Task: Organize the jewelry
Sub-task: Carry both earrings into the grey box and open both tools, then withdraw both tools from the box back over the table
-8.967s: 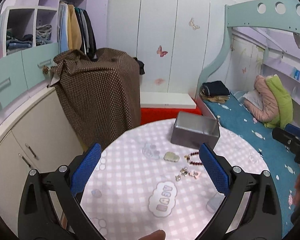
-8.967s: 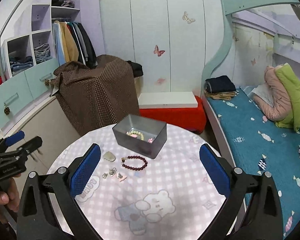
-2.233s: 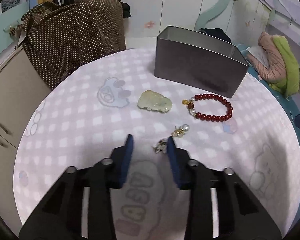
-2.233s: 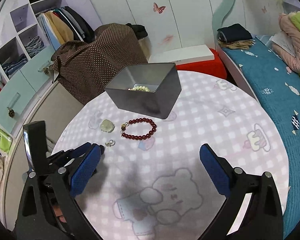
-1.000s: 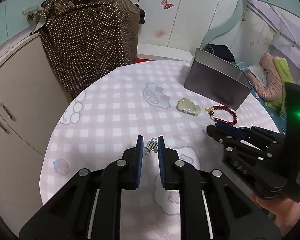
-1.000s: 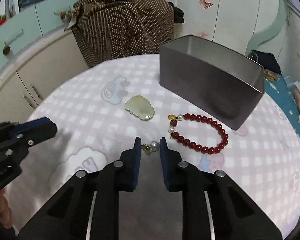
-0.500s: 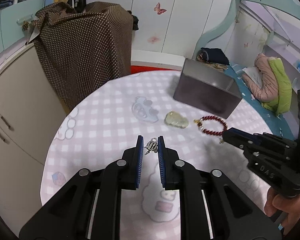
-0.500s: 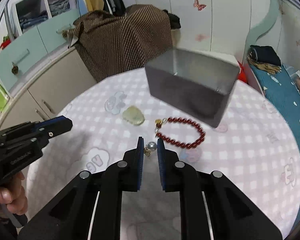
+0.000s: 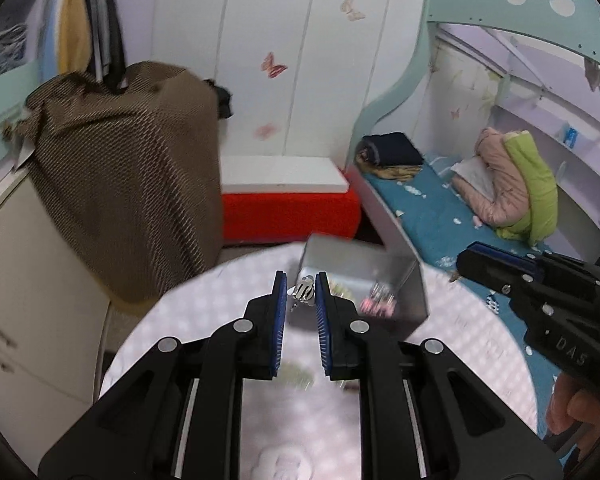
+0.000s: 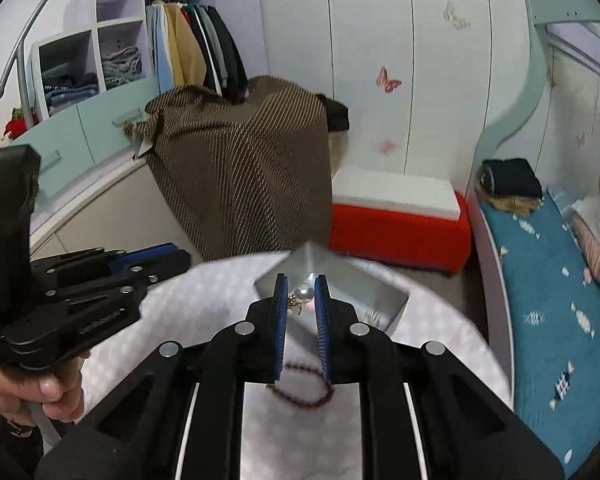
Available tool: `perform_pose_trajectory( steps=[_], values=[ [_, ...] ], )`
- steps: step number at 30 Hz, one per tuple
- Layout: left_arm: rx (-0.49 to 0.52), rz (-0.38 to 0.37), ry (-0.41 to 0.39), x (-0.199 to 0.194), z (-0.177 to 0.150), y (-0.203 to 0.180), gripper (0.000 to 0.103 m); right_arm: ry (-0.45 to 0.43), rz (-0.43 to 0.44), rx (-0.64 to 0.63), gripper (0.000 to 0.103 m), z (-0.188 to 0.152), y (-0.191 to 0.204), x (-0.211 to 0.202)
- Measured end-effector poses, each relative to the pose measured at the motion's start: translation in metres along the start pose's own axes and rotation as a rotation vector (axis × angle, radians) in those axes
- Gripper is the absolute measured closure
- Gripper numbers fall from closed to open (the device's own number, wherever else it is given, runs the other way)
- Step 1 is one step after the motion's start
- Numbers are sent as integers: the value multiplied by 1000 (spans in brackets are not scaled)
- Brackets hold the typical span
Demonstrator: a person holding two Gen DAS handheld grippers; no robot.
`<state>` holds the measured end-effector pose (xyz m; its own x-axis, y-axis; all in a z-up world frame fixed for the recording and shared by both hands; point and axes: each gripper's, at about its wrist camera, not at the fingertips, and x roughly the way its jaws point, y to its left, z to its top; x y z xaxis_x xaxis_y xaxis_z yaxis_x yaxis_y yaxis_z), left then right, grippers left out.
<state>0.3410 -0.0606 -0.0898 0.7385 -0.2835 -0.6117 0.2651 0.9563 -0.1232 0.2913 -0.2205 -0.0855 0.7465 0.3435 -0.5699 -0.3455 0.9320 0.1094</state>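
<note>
My left gripper (image 9: 301, 294) is shut on a small silver earring (image 9: 304, 291) and holds it in the air just in front of the open grey metal box (image 9: 404, 284). My right gripper (image 10: 301, 294) is shut on a pearl earring (image 10: 302, 293) with a gold charm, above the near edge of the same box (image 10: 384, 292). Jewelry lies inside the box. A red bead bracelet (image 10: 300, 398) lies on the checked round table (image 10: 204, 304) under my right gripper. The right gripper also shows in the left wrist view (image 9: 500, 268), the left one in the right wrist view (image 10: 156, 260).
A brown dotted cloth (image 9: 120, 184) covers something behind the table. A red and white bench (image 9: 288, 204) stands beyond it, and a blue bed (image 9: 452, 216) runs along the right. Cabinets (image 10: 72, 196) line the left.
Both grippers have risen and moved forward toward the box with their earrings. The box interior now shows; the jade pendant has dropped out of view.
</note>
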Motion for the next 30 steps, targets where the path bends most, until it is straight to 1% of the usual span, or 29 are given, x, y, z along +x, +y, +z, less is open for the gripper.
perform_pose_trajectory(
  steps=[2, 8, 12, 19, 20, 21, 23, 24, 26, 27, 29, 30],
  values=[
    [9, -15, 0, 11, 20, -6, 88, -3, -2, 5, 91, 11, -7, 4],
    [24, -43, 43, 50, 59, -21, 88, 26, -3, 33, 91, 29, -30, 23],
    [28, -57, 84, 74, 67, -28, 88, 58, 3, 62, 91, 31, -44, 35],
    [25, -74, 157, 107, 64, -31, 88, 102, 13, 99, 89, 26, -53, 52],
    [21, -78, 167, 110, 63, -31, 84, 111, 18, 108, 88, 25, -54, 54],
    [16, -72, 177, 114, 62, -29, 77, 116, 23, 119, 88, 24, -56, 56],
    [-6, -48, 162, 114, 62, -25, 35, 120, 30, 144, 86, 23, -59, 58],
    [-14, -39, 152, 113, 61, -23, 24, 123, 34, 156, 83, 22, -60, 58],
    [-24, -21, 134, 109, 59, -18, 20, 125, 33, 167, 80, 20, -61, 58],
    [-29, -19, 134, 108, 60, -15, 17, 125, 32, 172, 77, 19, -62, 57],
    [-37, -7, 122, 103, 60, -10, 12, 120, 33, 186, 58, 19, -63, 54],
    [-38, 0, 111, 99, 60, -8, 11, 112, 24, 195, 32, 19, -63, 52]
  ],
)
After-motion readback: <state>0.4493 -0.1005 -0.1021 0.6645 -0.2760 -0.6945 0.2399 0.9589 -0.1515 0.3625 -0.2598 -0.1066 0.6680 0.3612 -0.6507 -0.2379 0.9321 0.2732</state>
